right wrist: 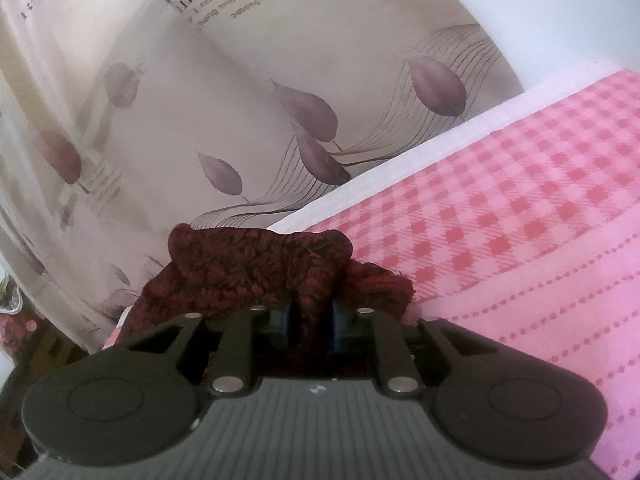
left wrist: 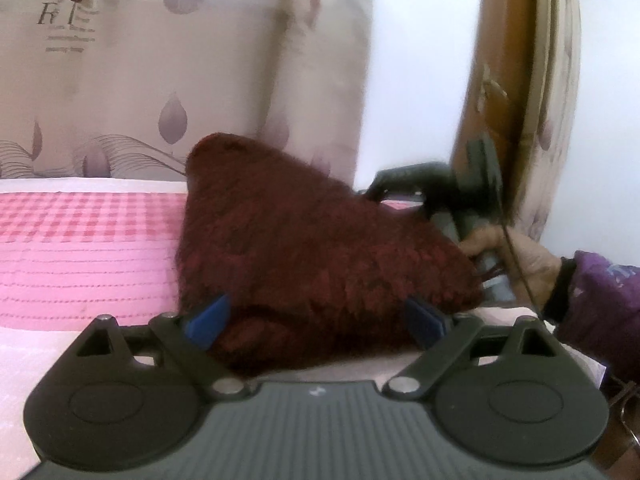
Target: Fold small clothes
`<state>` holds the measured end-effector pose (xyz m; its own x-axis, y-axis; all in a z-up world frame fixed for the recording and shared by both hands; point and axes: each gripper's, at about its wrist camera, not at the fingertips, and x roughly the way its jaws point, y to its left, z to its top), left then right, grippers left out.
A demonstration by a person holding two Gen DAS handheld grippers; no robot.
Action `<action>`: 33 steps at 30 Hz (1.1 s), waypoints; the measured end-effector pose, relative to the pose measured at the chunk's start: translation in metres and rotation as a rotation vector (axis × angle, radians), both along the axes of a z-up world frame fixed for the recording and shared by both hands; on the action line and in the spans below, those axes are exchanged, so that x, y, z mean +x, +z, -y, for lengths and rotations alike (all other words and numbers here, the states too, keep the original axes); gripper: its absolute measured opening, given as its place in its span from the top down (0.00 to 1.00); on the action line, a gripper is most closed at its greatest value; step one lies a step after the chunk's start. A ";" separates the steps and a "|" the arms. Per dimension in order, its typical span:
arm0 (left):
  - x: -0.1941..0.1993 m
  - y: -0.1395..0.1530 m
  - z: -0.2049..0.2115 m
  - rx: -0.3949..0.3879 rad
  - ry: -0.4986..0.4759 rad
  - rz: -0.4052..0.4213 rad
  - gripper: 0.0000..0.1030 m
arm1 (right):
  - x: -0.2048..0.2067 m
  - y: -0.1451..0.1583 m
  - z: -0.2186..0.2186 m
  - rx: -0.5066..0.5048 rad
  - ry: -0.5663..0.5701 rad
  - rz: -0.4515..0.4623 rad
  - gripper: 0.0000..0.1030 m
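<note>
the left wrist view alone shows the left gripper (left wrist: 316, 320) with jaws spread wide around the dark red knit garment (left wrist: 312, 248) on the bed (left wrist: 80, 248), while the right gripper (right wrist: 312, 324) pinches its fold.

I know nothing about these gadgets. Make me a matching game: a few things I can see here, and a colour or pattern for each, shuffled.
Things:
1. knitted garment
2. bedsheet
3. curtain
4. left gripper's finger pads

Looks:
a. beige with purple leaves
b. blue
c. dark red
d. pink check

Pairs: 1-c, 2-d, 3-a, 4-b
</note>
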<state>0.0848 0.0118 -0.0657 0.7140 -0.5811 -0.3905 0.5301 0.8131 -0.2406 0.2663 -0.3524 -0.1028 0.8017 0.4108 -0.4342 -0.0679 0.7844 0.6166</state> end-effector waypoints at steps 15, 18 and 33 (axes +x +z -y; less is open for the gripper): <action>0.026 0.036 -0.052 -0.193 0.055 -0.116 0.08 | -0.124 0.029 -0.021 0.015 0.010 0.019 0.00; 0.040 0.043 -0.044 -0.085 0.088 -0.122 0.08 | -0.135 0.018 -0.027 0.017 0.003 -0.025 0.00; 0.100 0.044 0.002 0.166 0.124 -0.241 0.08 | -0.103 0.004 -0.027 0.080 -0.057 -0.125 0.00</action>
